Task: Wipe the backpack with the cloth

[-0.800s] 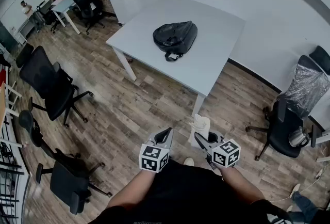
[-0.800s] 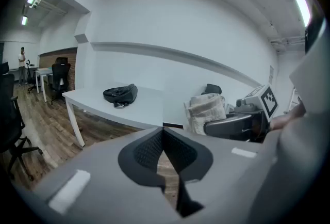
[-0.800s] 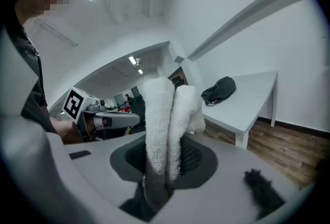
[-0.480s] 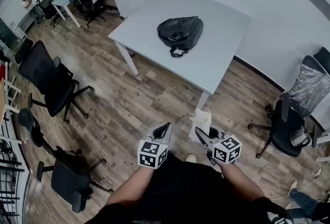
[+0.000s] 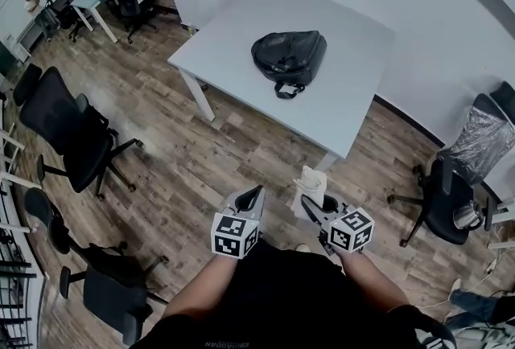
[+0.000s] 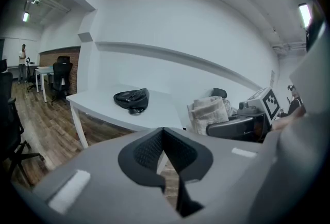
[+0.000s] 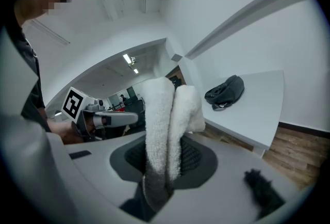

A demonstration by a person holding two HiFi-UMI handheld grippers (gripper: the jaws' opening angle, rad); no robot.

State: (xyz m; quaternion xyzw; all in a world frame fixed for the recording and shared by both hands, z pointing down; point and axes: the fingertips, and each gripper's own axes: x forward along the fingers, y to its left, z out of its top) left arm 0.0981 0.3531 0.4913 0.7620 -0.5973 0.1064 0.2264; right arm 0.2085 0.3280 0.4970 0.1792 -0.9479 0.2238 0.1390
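Cloth pinched in the right gripper, backpack well apart on the table.

The right gripper (image 5: pixel 312 208) clamps a folded white cloth (image 5: pixel 311 182), which stands upright between its jaws. The left gripper (image 5: pixel 252 196) sits just beside it at 9 o'clock, jaws pressed together on nothing. The black backpack (image 5: pixel 290 58) lies on the white table (image 5: pixel 233 42) at 12 o'clock from both grippers, across a stretch of wood floor (image 5: pixel 201 170). An office chair (image 5: pixel 68 130) stands at 9 o'clock, a second chair (image 5: pixel 442 203) at 3 o'clock.
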